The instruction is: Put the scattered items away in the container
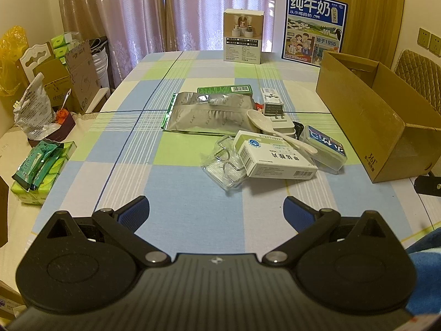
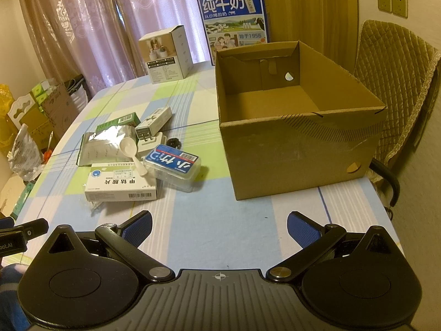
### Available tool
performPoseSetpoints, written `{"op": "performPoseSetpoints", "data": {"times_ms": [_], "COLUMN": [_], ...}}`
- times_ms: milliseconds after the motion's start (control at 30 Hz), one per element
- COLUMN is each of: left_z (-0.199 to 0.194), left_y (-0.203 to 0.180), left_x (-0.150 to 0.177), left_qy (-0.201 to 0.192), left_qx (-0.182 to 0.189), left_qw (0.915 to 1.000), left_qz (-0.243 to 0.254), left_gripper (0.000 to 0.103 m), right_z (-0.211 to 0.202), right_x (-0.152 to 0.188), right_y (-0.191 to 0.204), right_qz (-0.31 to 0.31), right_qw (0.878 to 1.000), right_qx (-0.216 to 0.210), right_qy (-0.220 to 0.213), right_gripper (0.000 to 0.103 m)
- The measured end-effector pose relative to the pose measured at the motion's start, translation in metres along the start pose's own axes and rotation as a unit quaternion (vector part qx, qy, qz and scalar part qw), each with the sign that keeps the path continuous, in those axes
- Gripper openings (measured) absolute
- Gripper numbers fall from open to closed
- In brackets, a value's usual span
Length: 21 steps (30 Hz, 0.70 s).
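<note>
An open brown cardboard box (image 2: 297,143) stands on the checked tablecloth, empty inside; it is at the right in the left wrist view (image 1: 366,115). Left of it lies a pile: a white medicine box (image 2: 121,186) (image 1: 275,157), a white spoon (image 2: 132,151) (image 1: 275,129), a clear blue-lidded case (image 2: 173,167) (image 1: 323,149), a silver foil pouch (image 1: 206,114) (image 2: 102,144), a green box (image 1: 224,89), a white plug adapter (image 2: 150,140) and a clear plastic wrapper (image 1: 224,165). My left gripper (image 1: 216,211) is open and empty in front of the pile. My right gripper (image 2: 219,226) is open and empty before the cardboard box.
A white product box (image 1: 242,37) and a blue milk carton (image 1: 314,26) stand at the table's far edge. A padded chair (image 2: 399,82) is right of the table. Tissue packs (image 1: 38,171), bags and cartons crowd a side surface at the left.
</note>
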<state>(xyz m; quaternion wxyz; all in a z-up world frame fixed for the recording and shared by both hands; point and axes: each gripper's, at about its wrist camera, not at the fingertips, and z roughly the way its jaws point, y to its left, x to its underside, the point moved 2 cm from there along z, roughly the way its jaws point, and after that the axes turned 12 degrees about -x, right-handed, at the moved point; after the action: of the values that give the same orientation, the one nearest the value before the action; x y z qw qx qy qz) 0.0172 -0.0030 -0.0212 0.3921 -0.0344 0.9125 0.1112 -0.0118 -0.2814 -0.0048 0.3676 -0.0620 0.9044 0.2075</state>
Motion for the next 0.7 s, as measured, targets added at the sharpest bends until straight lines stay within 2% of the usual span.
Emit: {"op": "performPoseSetpoints", "data": {"times_ms": [400,700], "left_z": [0.0,-0.001], "left_y": [0.0,0.0], "left_x": [0.0,0.0], "left_qy": [0.001,0.0], "left_qx": [-0.001,-0.001], "left_qw": [1.0,1.0], "left_qz": [-0.001,-0.001], "left_gripper": [0.102,0.102], "right_z": [0.011,0.016], "right_x": [0.003,0.003], "right_y": [0.011,0.014], "right_qz": [-0.04,-0.051], "right_qw": [0.998,0.996], "right_qx": [0.046,0.056], "right_qy": [0.03,0.044], "right_gripper": [0.101,0.101]}}
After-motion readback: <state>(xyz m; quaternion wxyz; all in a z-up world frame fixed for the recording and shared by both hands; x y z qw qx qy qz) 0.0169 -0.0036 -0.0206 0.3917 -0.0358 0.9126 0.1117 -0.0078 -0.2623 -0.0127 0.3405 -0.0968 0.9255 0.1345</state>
